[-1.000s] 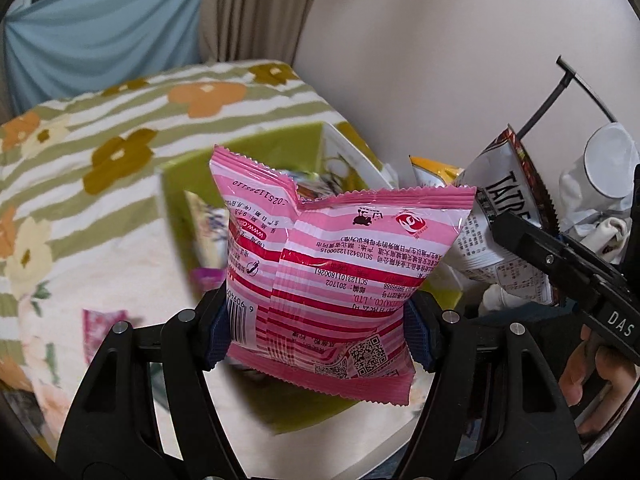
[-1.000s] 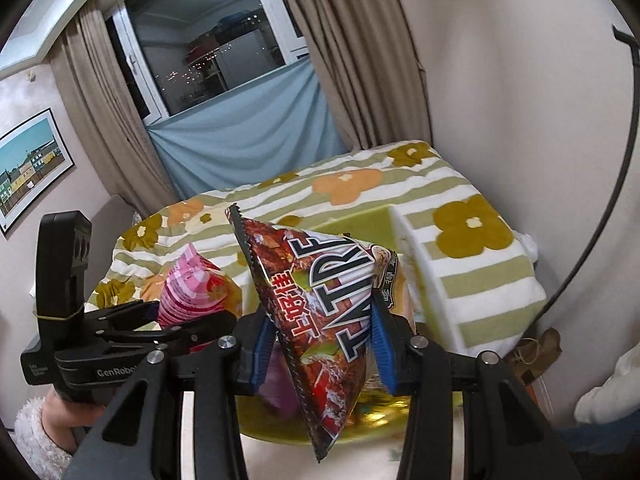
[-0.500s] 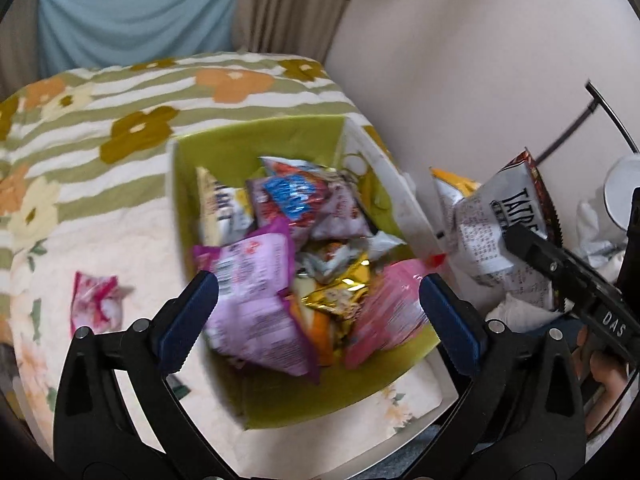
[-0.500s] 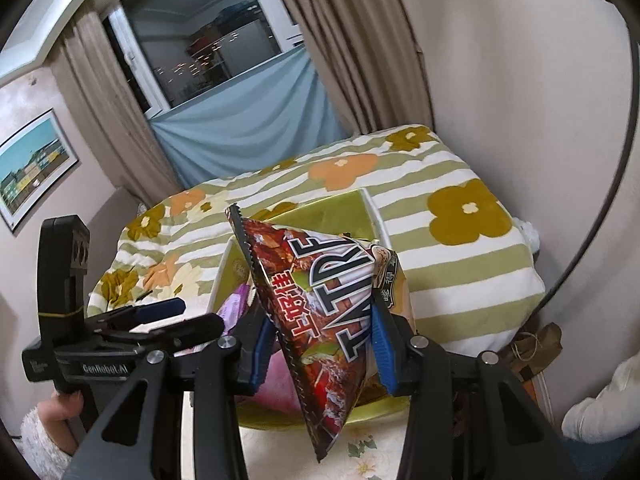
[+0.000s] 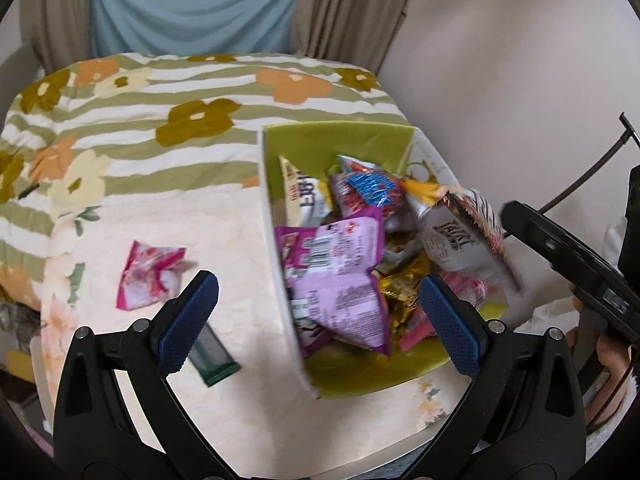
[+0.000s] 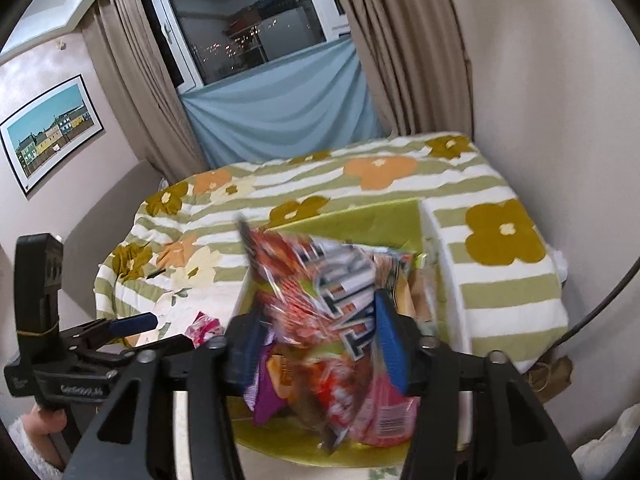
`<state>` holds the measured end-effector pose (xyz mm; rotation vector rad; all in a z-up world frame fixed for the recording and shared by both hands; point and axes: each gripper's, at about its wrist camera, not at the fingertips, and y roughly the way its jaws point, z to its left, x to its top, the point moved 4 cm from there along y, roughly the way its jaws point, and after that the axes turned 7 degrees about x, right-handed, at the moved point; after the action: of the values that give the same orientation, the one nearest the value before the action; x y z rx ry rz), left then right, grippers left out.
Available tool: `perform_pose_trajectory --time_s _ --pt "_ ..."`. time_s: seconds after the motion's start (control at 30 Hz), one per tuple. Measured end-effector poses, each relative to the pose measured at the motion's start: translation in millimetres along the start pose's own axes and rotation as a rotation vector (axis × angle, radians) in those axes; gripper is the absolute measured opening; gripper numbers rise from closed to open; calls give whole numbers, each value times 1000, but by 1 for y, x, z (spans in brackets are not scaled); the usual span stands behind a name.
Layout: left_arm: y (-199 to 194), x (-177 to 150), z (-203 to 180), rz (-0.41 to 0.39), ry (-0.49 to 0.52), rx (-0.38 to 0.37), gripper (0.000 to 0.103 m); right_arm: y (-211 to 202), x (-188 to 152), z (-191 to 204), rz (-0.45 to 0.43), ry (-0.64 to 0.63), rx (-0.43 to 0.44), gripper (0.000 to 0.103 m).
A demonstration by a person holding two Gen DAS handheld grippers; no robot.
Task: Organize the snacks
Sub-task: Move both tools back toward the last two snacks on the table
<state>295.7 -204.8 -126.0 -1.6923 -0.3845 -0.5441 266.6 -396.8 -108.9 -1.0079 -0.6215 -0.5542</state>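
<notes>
Loosened chip bag (image 6: 320, 292) between right tongs (image 6: 316, 344)

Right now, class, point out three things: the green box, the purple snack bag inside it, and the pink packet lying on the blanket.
green box (image 5: 340, 138), left wrist view, far inner wall.
purple snack bag (image 5: 340, 280), left wrist view, middle.
pink packet (image 5: 150, 276), left wrist view, middle.

Black grippers, blue textured fingers (image 5: 188, 320), silver screws; white fluffy sleeve (image 6: 24, 448).

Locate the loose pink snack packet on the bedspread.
Left wrist view: pink packet lies on the bedspread, left of the green bin, just beyond the left finger.
</notes>
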Motion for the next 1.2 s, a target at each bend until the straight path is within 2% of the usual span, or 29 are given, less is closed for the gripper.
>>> perform_pose_trajectory --time_s 0.03,0.07,0.3,0.33,0.57,0.7,0.83,1.03,1.2 --pt "0 -2 3 2 -4 5 100 1 -1 2 -3 -2 1 86" --pt "0 -4 7 7 -11 10 100 0 -3 3 -10 -7 1 95" --pt "0 -20 26 36 -49 9 100 -4 -11 6 -25 -34 -31 98" --pt "-1 -22 28 35 -51 7 100 -5 -12 8 -28 -32 -33 102" --pt "-19 -23 56 8 -46 -4 100 -21 -13 24 -74 -64 -74 102" --pt "-32 -17 82 -11 -29 -6 100 -32 -9 45 -113 -84 -99 102" --pt "-40 -11 114 -19 -12 -13 100 -34 -10 71 -116 -51 -76 102" --pt "-37 -10 159 11 14 -32 100 -13 -25 112 -103 -6 -94 102" --pt "-27 -8 197 37 39 -58 100 7 -37 150 -97 -16 -131 102"
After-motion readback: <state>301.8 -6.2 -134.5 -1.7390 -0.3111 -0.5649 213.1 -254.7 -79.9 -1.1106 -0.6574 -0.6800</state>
